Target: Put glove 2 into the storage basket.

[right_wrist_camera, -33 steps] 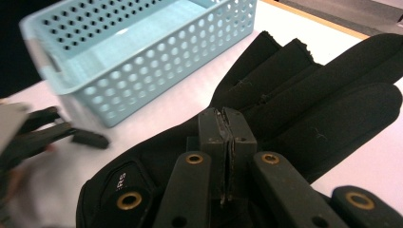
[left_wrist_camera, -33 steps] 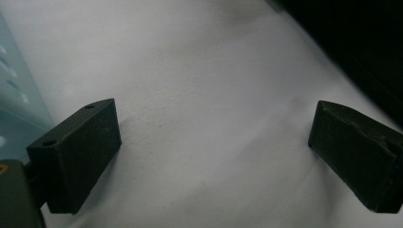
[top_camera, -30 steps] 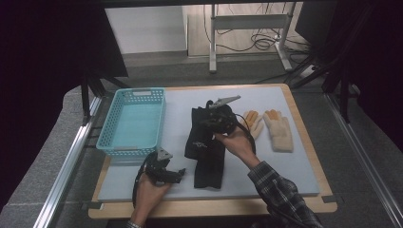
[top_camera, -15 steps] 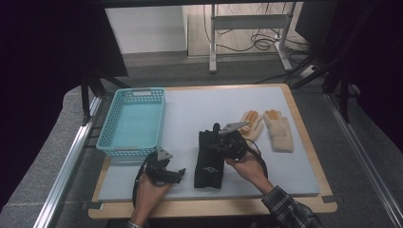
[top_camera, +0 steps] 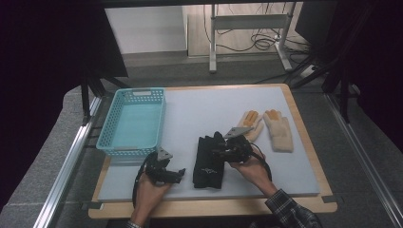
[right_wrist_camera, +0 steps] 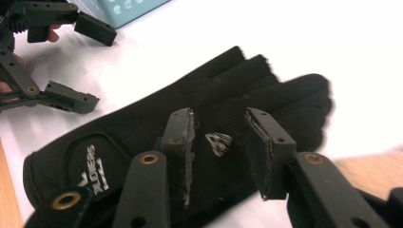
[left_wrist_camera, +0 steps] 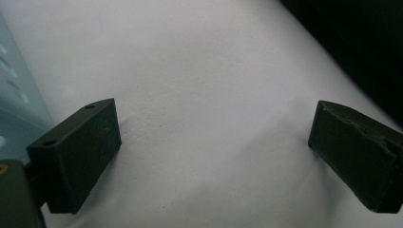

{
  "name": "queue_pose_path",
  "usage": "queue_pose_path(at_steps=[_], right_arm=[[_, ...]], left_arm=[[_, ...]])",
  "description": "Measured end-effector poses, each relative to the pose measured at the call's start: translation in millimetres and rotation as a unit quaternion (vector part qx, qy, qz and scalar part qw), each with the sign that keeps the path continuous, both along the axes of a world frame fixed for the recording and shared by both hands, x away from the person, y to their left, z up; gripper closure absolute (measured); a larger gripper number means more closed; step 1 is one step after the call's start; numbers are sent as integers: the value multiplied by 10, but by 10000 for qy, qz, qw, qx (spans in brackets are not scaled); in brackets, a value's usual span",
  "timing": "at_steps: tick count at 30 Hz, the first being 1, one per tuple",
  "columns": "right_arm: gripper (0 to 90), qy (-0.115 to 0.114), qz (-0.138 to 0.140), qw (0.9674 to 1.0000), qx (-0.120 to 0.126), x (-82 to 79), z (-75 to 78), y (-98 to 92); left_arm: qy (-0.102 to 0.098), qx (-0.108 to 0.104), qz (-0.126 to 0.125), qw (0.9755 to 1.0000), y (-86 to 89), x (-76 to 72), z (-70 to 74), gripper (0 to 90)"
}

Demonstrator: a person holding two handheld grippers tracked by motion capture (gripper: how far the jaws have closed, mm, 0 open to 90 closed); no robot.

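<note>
A black glove (top_camera: 209, 159) with white lettering lies flat on the white mat (top_camera: 199, 109), near the front. My right gripper (top_camera: 217, 146) hovers low over its far end. In the right gripper view its jaws (right_wrist_camera: 219, 121) have just been opening and stand apart over the glove (right_wrist_camera: 119, 137), with the pads off the fabric. My left gripper (top_camera: 178, 175) rests on the mat left of the glove, open and with nothing between its jaws (left_wrist_camera: 214, 142). It also shows at the top left of the right gripper view (right_wrist_camera: 102, 69).
A light blue basket (top_camera: 133, 123) stands at the left of the mat, close behind the left gripper. A pair of tan and orange gloves (top_camera: 268, 128) lies to the right of the right gripper. The wooden table edge (top_camera: 214, 206) runs along the front.
The right gripper came down and toward the front with the black glove, laid it flat on the mat, and its jaws opened off it. The left gripper stayed put.
</note>
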State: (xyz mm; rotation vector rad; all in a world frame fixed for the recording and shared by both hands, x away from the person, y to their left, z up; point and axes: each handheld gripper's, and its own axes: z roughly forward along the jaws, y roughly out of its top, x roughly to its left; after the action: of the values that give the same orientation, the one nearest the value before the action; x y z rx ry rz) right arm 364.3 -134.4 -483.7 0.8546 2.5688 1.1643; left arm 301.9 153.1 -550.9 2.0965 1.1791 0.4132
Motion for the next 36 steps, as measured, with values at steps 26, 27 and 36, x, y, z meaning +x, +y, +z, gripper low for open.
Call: queue_pose_path(at_steps=[26, 27, 36], right_arm=[[886, 150, 370, 9992, -83, -325, -477, -227], [885, 156, 394, 9991, -64, -329, -482, -194], [882, 69, 625, 9980, -44, -339, -513, 144]], left_arm=[[36, 83, 336, 9994, 289, -86, -9, 0], [50, 86, 340, 9994, 313, -87, -10, 0], [44, 99, 377, 9992, 469, -107, -21, 0]])
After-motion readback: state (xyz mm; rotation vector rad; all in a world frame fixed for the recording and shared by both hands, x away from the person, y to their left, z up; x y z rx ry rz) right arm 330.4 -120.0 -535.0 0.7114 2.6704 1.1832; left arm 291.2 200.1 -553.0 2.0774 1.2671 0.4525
